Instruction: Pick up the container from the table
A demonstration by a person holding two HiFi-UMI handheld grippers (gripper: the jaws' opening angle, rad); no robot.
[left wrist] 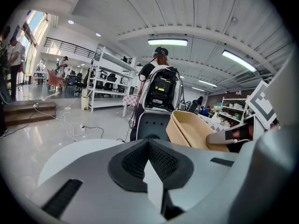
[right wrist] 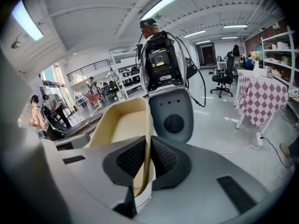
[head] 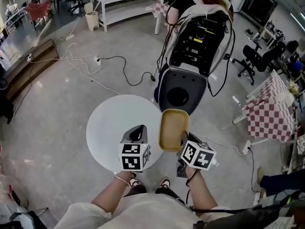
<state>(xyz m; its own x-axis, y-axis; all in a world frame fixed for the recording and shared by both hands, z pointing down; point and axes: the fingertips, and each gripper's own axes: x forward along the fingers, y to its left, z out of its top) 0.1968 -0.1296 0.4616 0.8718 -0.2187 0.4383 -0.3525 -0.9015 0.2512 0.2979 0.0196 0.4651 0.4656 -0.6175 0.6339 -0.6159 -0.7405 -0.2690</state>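
Indoors, a round white table (head: 107, 128) stands on grey floor (head: 47, 128); the right claw (right wrist: 148, 143) pinches the tan container (right wrist: 122, 120) by its rim, and the left claw (left wrist: 148, 144) is closed, empty.

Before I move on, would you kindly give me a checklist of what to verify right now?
1. Right gripper shut on the container's wall: ok.
2. Container off the table, hanging past its right edge: ok.
3. Container empty, nothing to spill: ok.
4. Left gripper shut, holding nothing: ok.
5. Grip firm enough with only one wall pinched: cannot tell.
6. Room ahead free: not ok, a person stands just beyond the table.
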